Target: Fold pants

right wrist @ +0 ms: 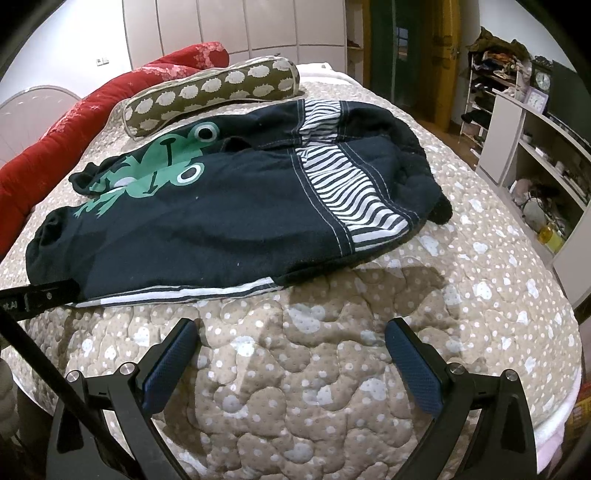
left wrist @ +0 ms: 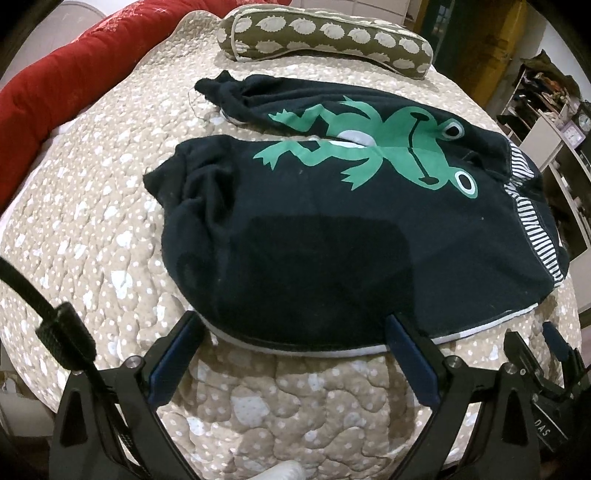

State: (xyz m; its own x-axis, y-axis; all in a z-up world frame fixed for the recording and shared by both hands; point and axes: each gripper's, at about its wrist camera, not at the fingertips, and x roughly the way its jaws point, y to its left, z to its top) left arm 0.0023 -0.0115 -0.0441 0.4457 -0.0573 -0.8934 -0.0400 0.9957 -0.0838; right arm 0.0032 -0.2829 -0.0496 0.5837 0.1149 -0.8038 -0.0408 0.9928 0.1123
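Dark navy pants [left wrist: 332, 236] with a green frog print [left wrist: 373, 147] and a black-and-white striped waistband [right wrist: 343, 184] lie spread on the quilted bed. Both legs point left, the waistband right. My left gripper [left wrist: 293, 325] is open, its fingertips right at the pants' near edge, the right finger [left wrist: 402, 339] touching the white-trimmed hem. My right gripper [right wrist: 291, 332] is open and empty over bare quilt, a little short of the pants' [right wrist: 207, 229] near edge. The left gripper's finger [right wrist: 44, 291] shows at the left of the right wrist view.
A beige dotted quilt [right wrist: 332, 387] covers the bed. A brown patterned bolster pillow [left wrist: 325, 33] lies beyond the pants. A red blanket [left wrist: 55, 74] runs along the far left. Open shelves [right wrist: 535, 155] with clutter stand past the bed's right edge.
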